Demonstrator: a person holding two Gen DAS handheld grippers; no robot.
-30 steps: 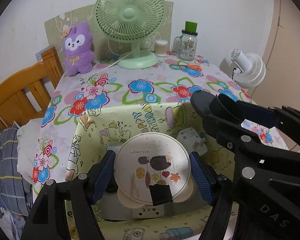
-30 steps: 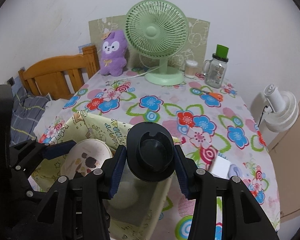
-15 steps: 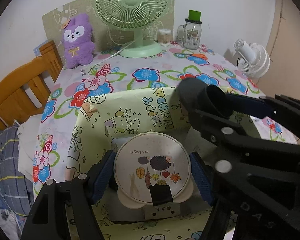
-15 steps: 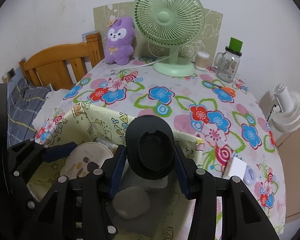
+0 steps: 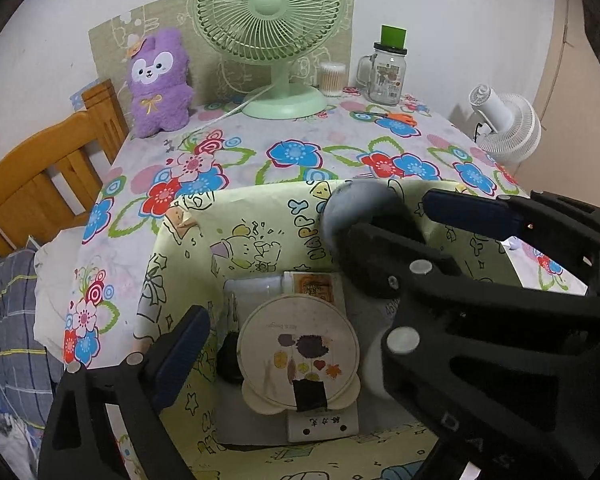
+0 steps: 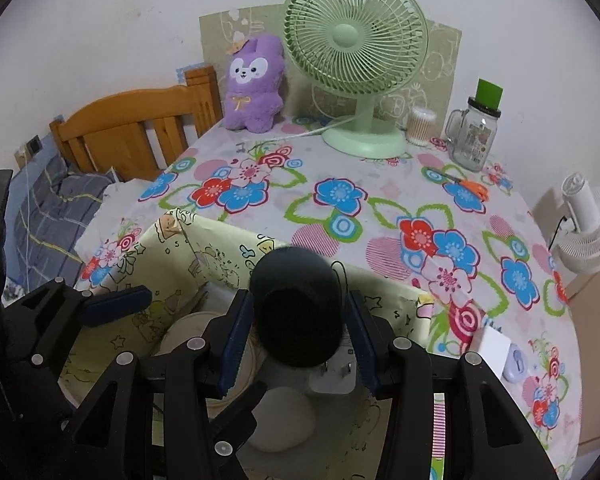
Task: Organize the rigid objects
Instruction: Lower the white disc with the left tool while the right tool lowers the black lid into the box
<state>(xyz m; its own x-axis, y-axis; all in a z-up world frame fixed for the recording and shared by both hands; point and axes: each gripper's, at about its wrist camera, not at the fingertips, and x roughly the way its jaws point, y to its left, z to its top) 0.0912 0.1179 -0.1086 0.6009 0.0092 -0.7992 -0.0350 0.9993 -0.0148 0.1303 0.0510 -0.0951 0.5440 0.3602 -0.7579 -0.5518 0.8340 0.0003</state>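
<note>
R gripper w/ jaws easing open round the dark cup, right over the box; L gripper opening, round mirror loose between.

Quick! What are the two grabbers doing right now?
Left gripper: opening, the round mirror lies free between its jaws in the box.
Right gripper: opening around the dark cup; grip unclear.

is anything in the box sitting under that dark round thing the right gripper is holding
Yes. Below the dark round object between the right gripper's opening jaws, the box already holds a white plug adapter and a pale rounded item.
</note>
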